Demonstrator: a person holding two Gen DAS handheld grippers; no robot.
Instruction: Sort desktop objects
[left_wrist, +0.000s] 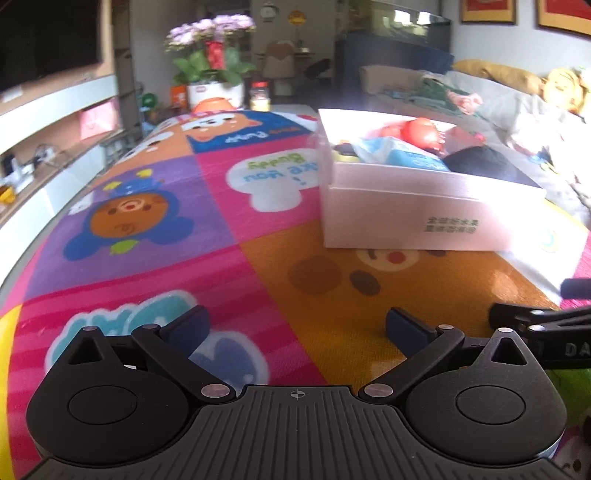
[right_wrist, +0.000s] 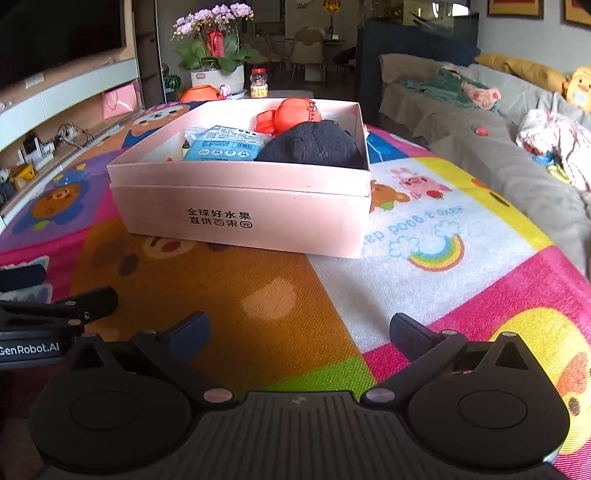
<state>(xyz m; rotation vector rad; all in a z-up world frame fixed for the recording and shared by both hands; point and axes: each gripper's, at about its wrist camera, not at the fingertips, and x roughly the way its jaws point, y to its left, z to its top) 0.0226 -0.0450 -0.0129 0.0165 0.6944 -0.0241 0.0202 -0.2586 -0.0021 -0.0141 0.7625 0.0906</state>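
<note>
The left claw (left_wrist: 295, 326) is matte black plastic: a ribbed central plate with a small crosshair mark, two round hubs with raised discs, and angled link arms joined by silver rivets. Its fingertips (left_wrist: 404, 328) carry dark blue pads. The right claw (right_wrist: 299, 328) has the same build. White lettering reading "GenRobot.AI" marks the side of the left one's body.

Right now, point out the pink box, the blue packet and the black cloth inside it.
pink box (right_wrist: 258, 206), right wrist view, front wall.
blue packet (right_wrist: 221, 147), right wrist view, printed face.
black cloth (right_wrist: 314, 144), right wrist view, top of the bundle.
</note>
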